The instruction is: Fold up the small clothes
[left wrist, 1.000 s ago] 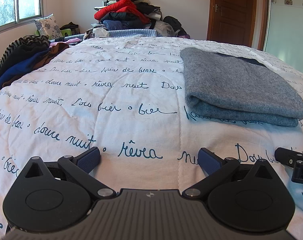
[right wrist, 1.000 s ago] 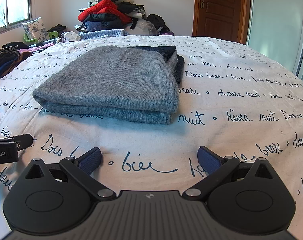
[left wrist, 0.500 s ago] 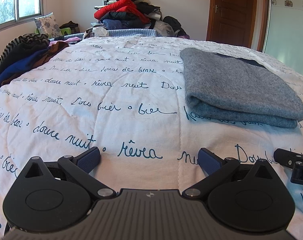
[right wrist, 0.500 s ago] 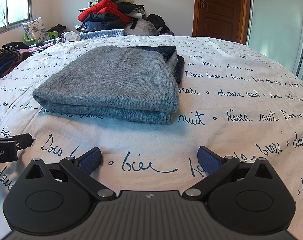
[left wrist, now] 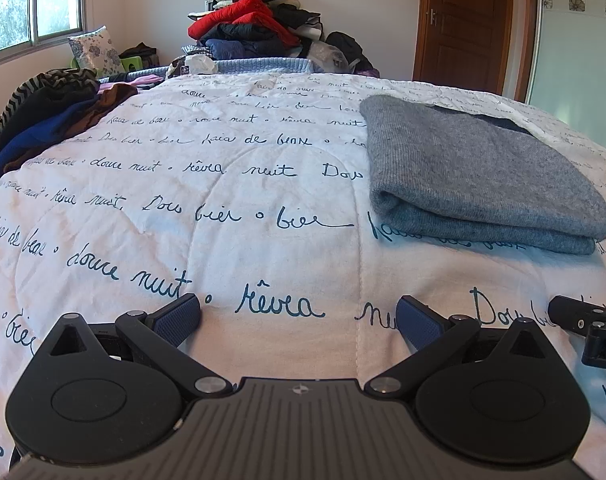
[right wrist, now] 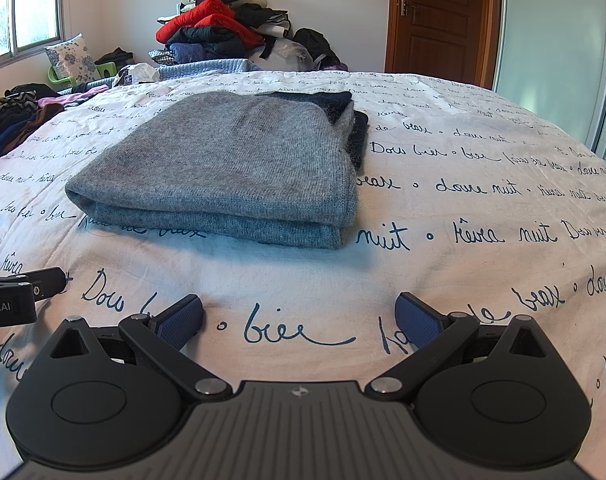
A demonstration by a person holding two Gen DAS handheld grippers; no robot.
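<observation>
A grey knit garment [left wrist: 479, 176] lies folded flat on the white bedspread [left wrist: 223, 200] with blue script, a dark edge showing at its far side. It also shows in the right wrist view [right wrist: 239, 168]. My left gripper [left wrist: 299, 318] is open and empty, low over the bedspread, left of and nearer than the garment. My right gripper [right wrist: 299, 318] is open and empty, just in front of the garment's folded edge. Part of the right gripper [left wrist: 583, 320] shows at the right edge of the left wrist view, and part of the left gripper [right wrist: 19, 296] at the left edge of the right wrist view.
A heap of dark and striped clothes [left wrist: 43, 120] lies on the bed's left side. A tall pile of clothes with a red jacket [left wrist: 247, 24] stands beyond the far edge. A brown door [left wrist: 467, 20] and a window [left wrist: 31, 0] are behind.
The left wrist view has shifted very slightly. Both grippers stay open and the garment has not moved.
</observation>
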